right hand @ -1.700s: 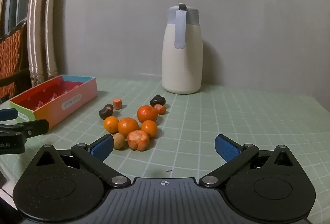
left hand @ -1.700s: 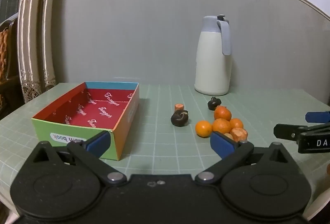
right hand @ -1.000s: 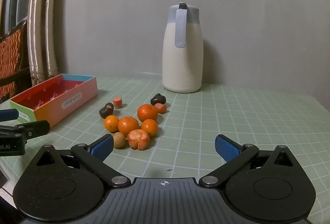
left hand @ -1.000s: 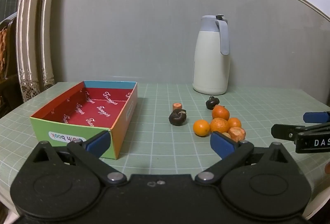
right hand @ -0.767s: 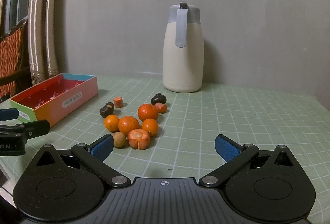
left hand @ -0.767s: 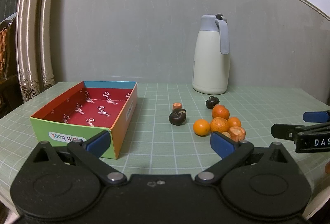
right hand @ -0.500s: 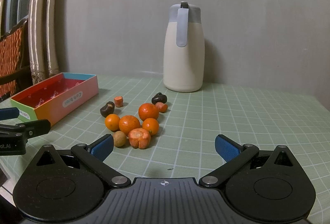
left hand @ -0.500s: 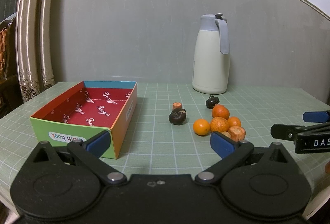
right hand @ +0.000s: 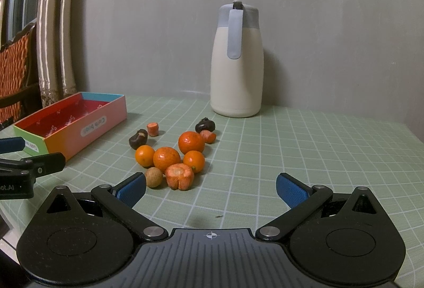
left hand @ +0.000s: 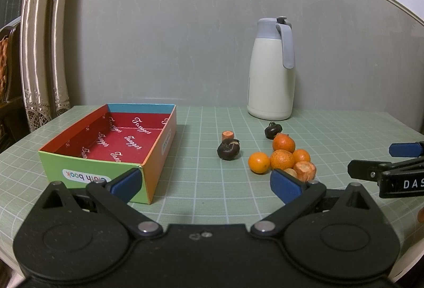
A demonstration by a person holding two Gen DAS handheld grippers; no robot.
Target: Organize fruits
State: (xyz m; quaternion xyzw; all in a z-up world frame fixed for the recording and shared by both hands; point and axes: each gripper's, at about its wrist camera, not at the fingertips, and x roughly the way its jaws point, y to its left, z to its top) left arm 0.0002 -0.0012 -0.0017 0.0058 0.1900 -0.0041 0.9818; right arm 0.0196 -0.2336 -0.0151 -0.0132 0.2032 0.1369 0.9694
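Several small oranges lie in a cluster on the green grid mat, with a carrot chunk, a small brown round fruit, two dark chestnut-like pieces and two more carrot bits. The cluster also shows in the left wrist view. An open colourful box with a red inside stands to the left and is empty. My left gripper is open and empty in front of the box. My right gripper is open and empty, just short of the cluster.
A cream thermos jug with a grey lid stands at the back by the wall. The green mat covers the round table. Curtains and a wicker chair are at the left.
Both views have crept slightly forward toward the fruit. Both grippers stay open and nothing on the table has moved.
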